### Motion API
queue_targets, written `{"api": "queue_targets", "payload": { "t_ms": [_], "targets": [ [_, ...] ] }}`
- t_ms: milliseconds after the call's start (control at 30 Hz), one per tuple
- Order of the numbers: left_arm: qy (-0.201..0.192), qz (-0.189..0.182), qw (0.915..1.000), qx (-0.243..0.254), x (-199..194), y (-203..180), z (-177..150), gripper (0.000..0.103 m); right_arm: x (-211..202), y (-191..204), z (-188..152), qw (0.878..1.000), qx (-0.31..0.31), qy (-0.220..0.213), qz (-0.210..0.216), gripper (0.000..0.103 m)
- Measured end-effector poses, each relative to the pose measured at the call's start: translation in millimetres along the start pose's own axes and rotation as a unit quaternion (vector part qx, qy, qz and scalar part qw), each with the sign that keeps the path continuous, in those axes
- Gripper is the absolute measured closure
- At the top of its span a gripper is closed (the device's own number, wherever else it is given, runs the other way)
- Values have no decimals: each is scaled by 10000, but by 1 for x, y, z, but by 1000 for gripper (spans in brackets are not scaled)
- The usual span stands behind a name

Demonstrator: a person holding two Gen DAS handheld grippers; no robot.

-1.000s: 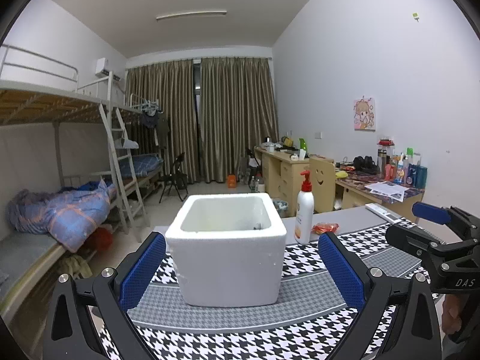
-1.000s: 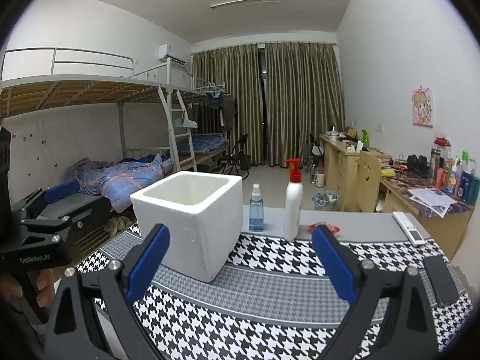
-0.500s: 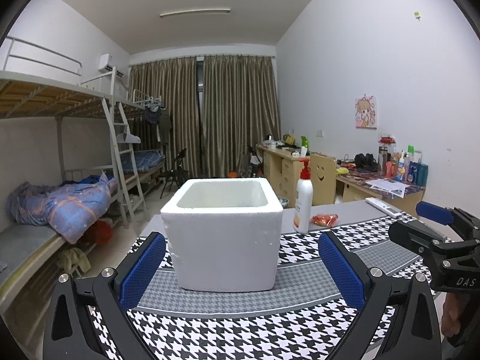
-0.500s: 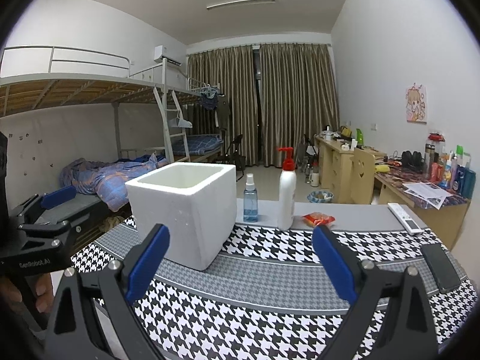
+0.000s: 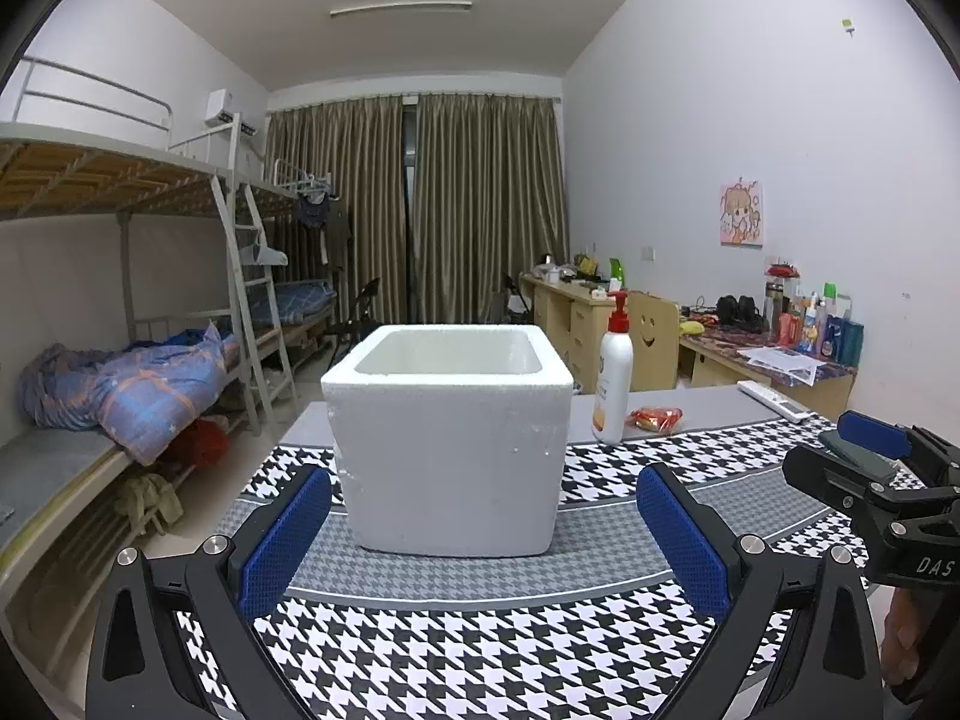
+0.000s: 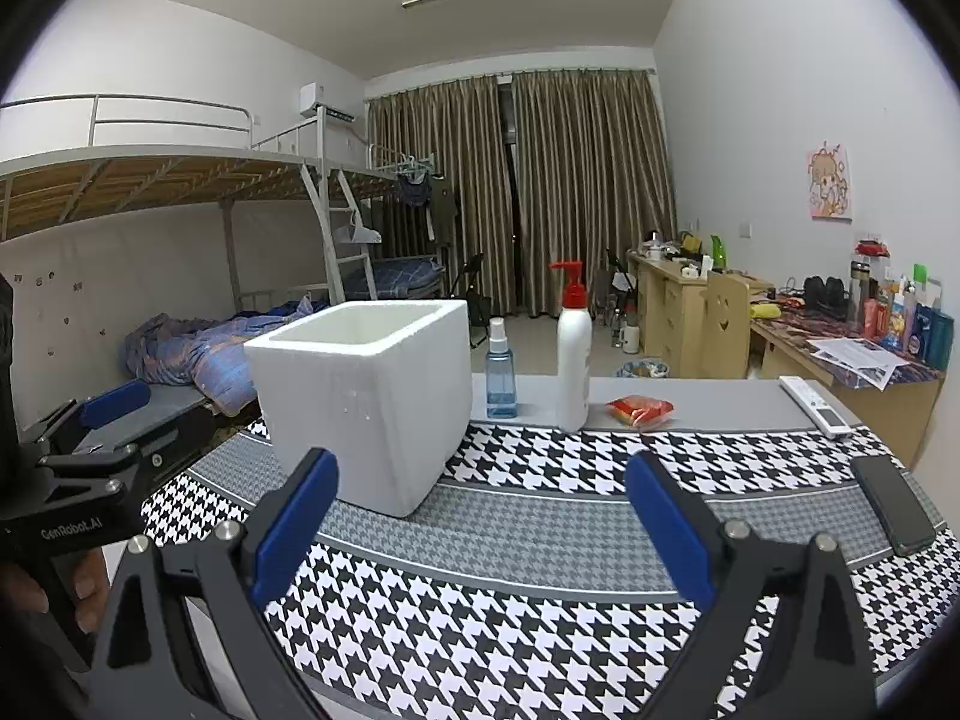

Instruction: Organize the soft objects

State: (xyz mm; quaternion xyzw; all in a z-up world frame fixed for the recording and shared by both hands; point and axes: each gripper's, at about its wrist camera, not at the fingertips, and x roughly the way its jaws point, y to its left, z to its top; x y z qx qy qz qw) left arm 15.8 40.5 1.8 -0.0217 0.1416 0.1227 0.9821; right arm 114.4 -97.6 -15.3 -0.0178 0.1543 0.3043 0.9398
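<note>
I hold my left gripper (image 5: 483, 531) wide open and empty, facing the white foam box (image 5: 450, 438) that stands on the houndstooth cloth (image 5: 480, 648). My right gripper (image 6: 480, 516) is wide open too, with the box (image 6: 366, 396) ahead to its left. A red packet (image 6: 639, 409) lies on the table (image 6: 708, 402) just right of the pump bottle (image 6: 573, 360).

1. The left wrist view sits low over the table (image 5: 480, 648), facing the foam box (image 5: 450, 450) head-on and near.
2. The right wrist view looks from further right of the foam box (image 6: 366, 396), seeing its corner.
3. Both share the box, the pump bottle (image 5: 612, 384) and the curtains (image 6: 540, 192) behind it.
</note>
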Motion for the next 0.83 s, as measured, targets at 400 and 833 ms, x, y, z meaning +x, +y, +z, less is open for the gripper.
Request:
{"api": "queue_targets", "payload": {
  "t_ms": [400, 833],
  "targets": [
    [-6, 15, 10000, -77, -2, 1, -2, 1, -2, -5, -2, 10000, 55, -2, -19, 5],
    [-17, 27, 9999, -154, -3, 3, -3, 1, 0, -4, -1, 10000, 64, 18, -13, 5]
  ]
}}
